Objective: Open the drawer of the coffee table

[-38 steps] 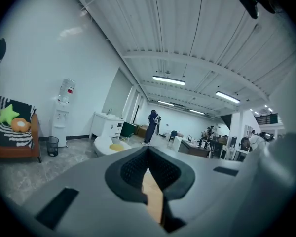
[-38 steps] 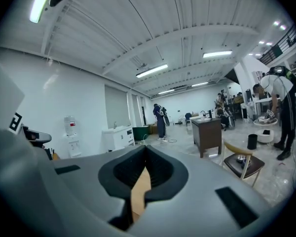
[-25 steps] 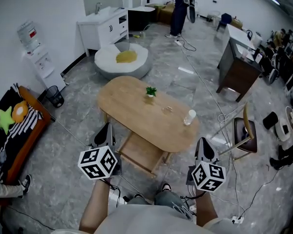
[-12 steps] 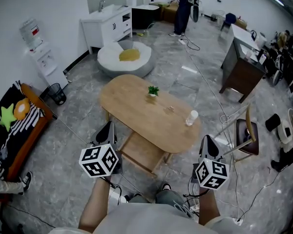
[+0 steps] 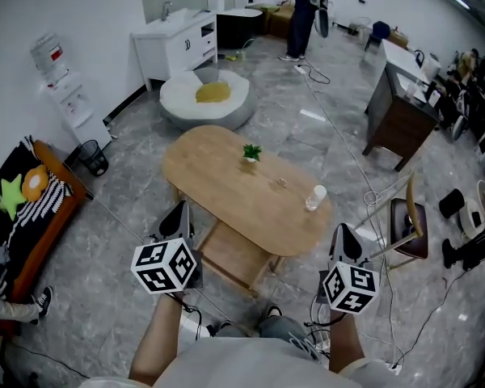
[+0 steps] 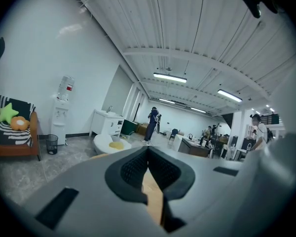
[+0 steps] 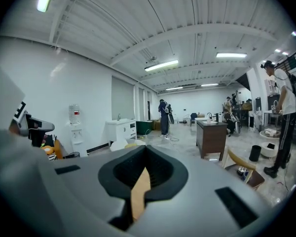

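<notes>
Head view showed the drawer (image 5: 234,255) at twelve o'clock beneath the coffee table (image 5: 242,186), pulled out or not we couldn't tell. Left gripper (image 5: 178,210) and right gripper (image 5: 343,233), closed and empty, flanked it. We judged any pull should run straight toward six.

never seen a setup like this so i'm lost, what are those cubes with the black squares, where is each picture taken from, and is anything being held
There is no robot here. A person holds a hand tool with a claw in each hand, and the patterned cubes are part of those tools. The picture from above comes from a camera on the person's head. It shows the left claw and the right claw near the bottom. The other two pictures come from cameras riding on each tool, looking along its claw. Both claws are shut and hold nothing. Ahead stands a wooden coffee table with a small plant, a white cup and a small clear thing I cannot identify.
</notes>
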A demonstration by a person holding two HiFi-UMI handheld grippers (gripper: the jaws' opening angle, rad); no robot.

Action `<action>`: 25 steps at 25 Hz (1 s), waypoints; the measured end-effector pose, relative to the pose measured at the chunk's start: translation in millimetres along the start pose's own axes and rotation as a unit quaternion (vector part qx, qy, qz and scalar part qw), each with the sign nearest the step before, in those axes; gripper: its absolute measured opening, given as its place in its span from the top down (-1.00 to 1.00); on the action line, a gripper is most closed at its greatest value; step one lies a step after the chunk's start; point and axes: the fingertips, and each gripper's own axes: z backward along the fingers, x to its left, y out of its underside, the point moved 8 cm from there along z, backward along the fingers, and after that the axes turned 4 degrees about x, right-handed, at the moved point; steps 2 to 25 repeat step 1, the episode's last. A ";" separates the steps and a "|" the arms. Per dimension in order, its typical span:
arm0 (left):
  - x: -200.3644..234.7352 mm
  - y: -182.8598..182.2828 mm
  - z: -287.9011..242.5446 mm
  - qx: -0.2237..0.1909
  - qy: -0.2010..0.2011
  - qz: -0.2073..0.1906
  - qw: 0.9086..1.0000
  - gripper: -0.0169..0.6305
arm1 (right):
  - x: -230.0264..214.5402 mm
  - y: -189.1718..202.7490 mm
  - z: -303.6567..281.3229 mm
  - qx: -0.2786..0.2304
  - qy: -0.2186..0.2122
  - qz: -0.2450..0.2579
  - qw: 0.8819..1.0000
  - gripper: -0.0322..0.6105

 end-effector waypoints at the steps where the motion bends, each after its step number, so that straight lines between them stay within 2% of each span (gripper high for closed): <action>1: 0.0 0.3 -0.9 0.001 0.000 0.000 1.000 0.98 | 0.3 0.5 -0.7 0.001 0.000 0.000 1.000 0.90; 25: 0.0 0.3 -0.9 0.001 0.000 0.000 1.000 0.98 | 0.3 0.5 -0.7 0.001 0.000 0.000 1.000 0.90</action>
